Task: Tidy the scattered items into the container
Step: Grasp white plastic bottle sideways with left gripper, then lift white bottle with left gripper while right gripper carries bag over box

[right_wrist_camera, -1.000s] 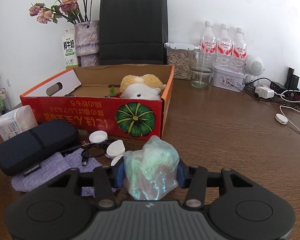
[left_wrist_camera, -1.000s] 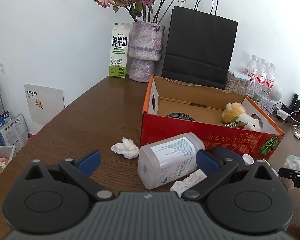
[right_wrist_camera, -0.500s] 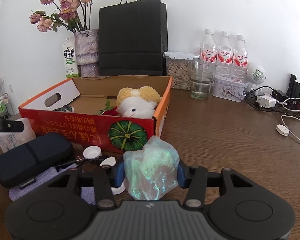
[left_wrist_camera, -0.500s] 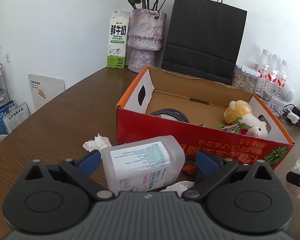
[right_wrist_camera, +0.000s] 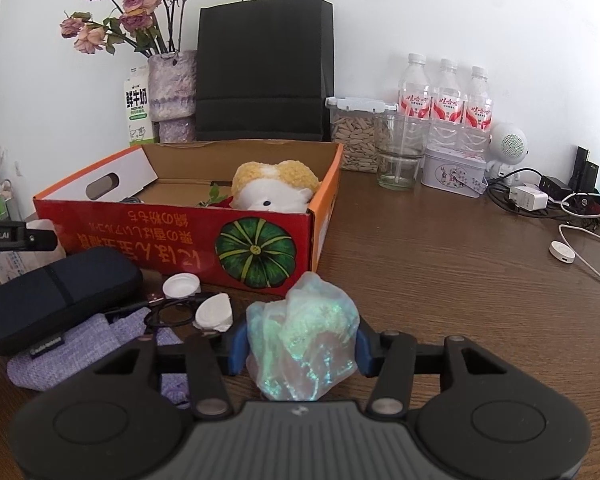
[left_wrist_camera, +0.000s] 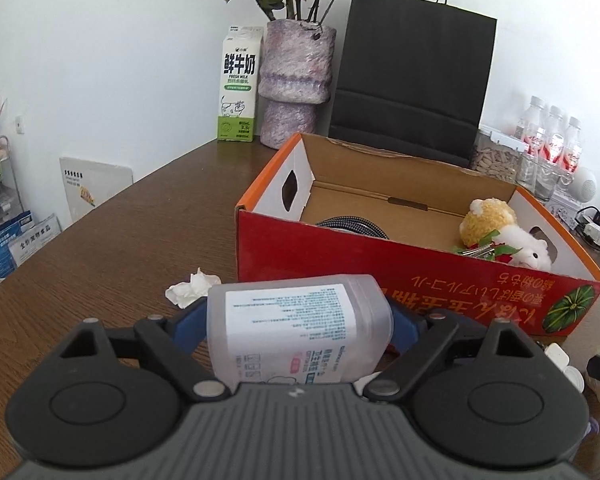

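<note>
My left gripper (left_wrist_camera: 298, 326) is shut on a translucent plastic bottle (left_wrist_camera: 300, 326) with a white label, held lifted in front of the red cardboard box (left_wrist_camera: 340, 258). My right gripper (right_wrist_camera: 302, 350) is shut on a crumpled iridescent plastic bag (right_wrist_camera: 304, 340), just off the front right corner of the box (right_wrist_camera: 148, 240). A plush toy (right_wrist_camera: 276, 188) and a coiled cable (left_wrist_camera: 356, 226) lie in the box. On the table by the box are a dark case (right_wrist_camera: 56, 294), a lilac pouch (right_wrist_camera: 84, 354), white caps (right_wrist_camera: 182, 286) and crumpled tissue (left_wrist_camera: 192, 290).
Behind the box stand a milk carton (left_wrist_camera: 238, 88), a vase of flowers (left_wrist_camera: 296, 80) and a black paper bag (left_wrist_camera: 412, 72). At the right are a seed jar (right_wrist_camera: 356, 140), a glass (right_wrist_camera: 400, 152), water bottles (right_wrist_camera: 444, 100), a tin (right_wrist_camera: 454, 172) and chargers with cables (right_wrist_camera: 572, 212).
My left gripper closed on the bottle and lifted it, moving up and toward the box's left front. My right gripper, holding the bag, rose a little and came closer to the box.
</note>
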